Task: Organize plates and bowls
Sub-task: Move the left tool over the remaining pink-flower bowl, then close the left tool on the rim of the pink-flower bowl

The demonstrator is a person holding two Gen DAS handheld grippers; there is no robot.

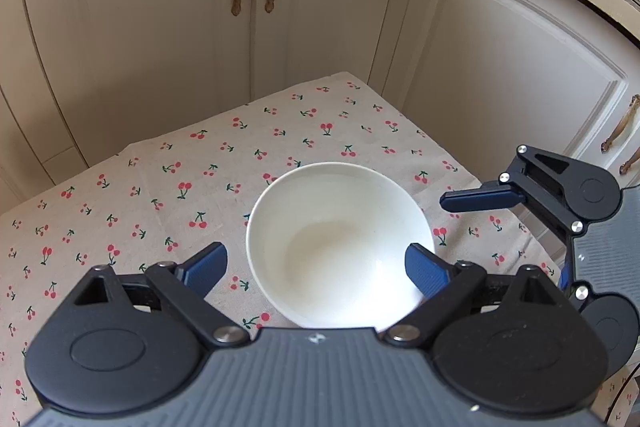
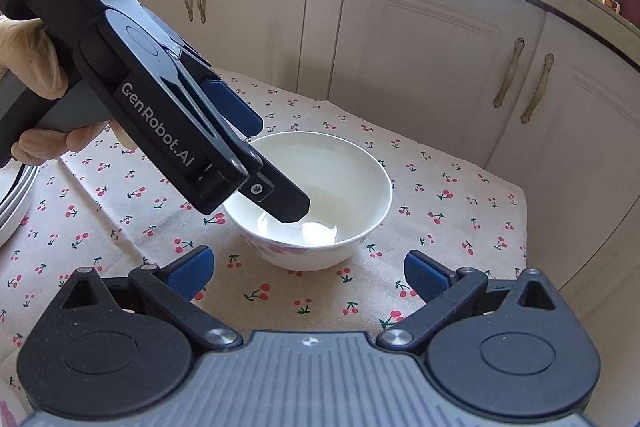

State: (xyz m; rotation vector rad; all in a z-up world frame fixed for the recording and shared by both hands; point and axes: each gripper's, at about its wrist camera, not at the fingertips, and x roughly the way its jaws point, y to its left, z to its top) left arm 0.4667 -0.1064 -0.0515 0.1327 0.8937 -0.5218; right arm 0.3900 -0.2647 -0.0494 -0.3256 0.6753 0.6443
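— Bowl (image 1: 340, 247) sits on the cherry-print tablecloth (image 1: 120, 211), and the left gripper (image 1: 316, 267) stands wide across its rim — one finger inside, one outside.

— Right gripper (image 2: 306, 269)?

— Wide too, holding nothing, just beside the bowl.

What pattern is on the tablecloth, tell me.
Red cherries on beige tablecloth; left wrist view shows it best.

left gripper (image 1: 316, 269) jaws wide, tilted down; right gripper (image 2: 308, 273) likewise (gloved hand (image 2: 34, 83) on left)

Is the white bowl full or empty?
Empty: the bowl shows only its bare white inside, standing upright on the cherry cloth.
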